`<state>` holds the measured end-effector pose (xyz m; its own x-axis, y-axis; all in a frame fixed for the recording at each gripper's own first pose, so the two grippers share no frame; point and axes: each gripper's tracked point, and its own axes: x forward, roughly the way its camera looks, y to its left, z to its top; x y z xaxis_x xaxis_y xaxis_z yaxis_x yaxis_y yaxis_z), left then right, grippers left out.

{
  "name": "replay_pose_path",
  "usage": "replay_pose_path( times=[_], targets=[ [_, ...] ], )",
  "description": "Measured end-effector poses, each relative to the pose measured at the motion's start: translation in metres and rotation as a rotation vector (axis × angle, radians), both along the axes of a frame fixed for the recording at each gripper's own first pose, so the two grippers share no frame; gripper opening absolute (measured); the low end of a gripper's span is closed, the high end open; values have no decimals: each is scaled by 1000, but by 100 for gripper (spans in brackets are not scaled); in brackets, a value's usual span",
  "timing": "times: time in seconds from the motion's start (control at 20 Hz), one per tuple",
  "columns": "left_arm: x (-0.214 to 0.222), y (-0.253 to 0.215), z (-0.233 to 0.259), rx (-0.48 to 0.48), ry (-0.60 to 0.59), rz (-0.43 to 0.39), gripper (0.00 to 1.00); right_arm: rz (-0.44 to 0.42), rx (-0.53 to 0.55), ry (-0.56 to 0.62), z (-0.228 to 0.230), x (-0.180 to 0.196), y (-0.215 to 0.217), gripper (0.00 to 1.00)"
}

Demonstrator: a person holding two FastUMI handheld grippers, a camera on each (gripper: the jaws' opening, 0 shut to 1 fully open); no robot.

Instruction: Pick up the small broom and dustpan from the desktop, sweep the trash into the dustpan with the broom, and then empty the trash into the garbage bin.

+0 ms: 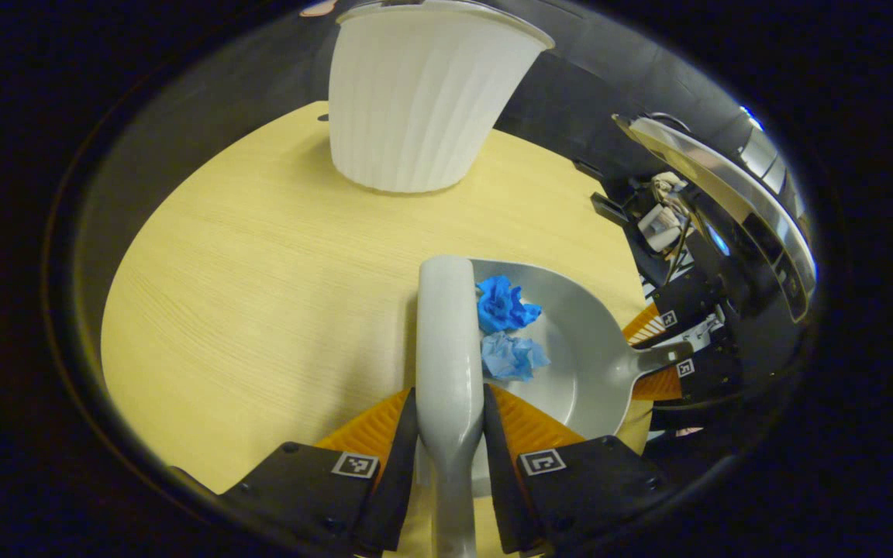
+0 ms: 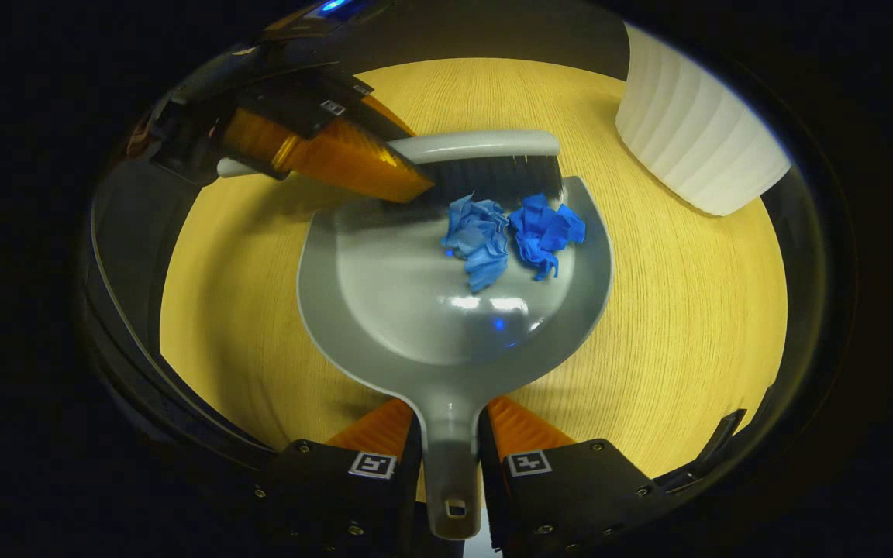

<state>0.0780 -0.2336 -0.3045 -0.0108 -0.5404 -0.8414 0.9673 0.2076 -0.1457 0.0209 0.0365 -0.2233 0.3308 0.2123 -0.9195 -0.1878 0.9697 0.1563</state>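
My left gripper [image 1: 450, 434] is shut on the grey broom's handle [image 1: 448, 349]; the broom's dark bristles [image 2: 493, 180] rest at the dustpan's mouth. My right gripper [image 2: 450, 457] is shut on the grey dustpan's handle [image 2: 446, 449], and the dustpan [image 2: 431, 302] lies flat on the wooden desktop [image 2: 687, 310]. Two crumpled blue paper balls [image 2: 512, 236] sit inside the pan just in front of the bristles; they also lie in the left gripper view as blue paper balls [image 1: 505, 329] in the dustpan [image 1: 578, 364]. The right gripper [image 1: 667, 353] is seen at the pan's handle, the left gripper [image 2: 384, 167] over the broom.
A white ribbed garbage bin [image 1: 415, 101] stands on the desktop [image 1: 260, 294] beyond the dustpan; the same bin [image 2: 694, 139] is at the upper right of the right gripper view. The desk's edge curves off to the left and right.
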Motion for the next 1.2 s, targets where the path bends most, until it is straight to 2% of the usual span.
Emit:
replay_pose_path(
  times=[0.15,0.2,0.25,0.3,0.35,0.55,0.6,0.7,0.75,1.05,1.2],
  targets=[
    [15,8,0,-5,-41,77,54,1,-5,-2,6,2,4,37],
    [24,15,-1,0,-62,124,50,1,-6,-3,7,1,7,37],
    [31,22,-2,3,-77,165,52,1,-7,-3,7,1,9,34],
    [37,29,-2,5,-85,207,52,1,-7,-3,8,2,9,37],
    [43,38,-3,6,-92,253,50,1,-7,-4,7,1,8,37],
    [57,87,-6,12,-107,474,52,1,-13,-22,9,-4,7,37],
    [56,97,-5,10,-99,521,49,6,-15,-24,9,-5,8,37],
    [53,123,-3,7,-85,621,52,7,-13,-40,9,-3,10,37],
    [50,134,-1,6,-77,664,50,9,-16,-41,7,-4,12,32],
    [16,186,-1,-12,-14,881,55,29,-27,-97,7,-2,6,32],
    [-4,211,-2,-15,3,982,50,26,-33,-150,7,0,4,32]
  ],
)
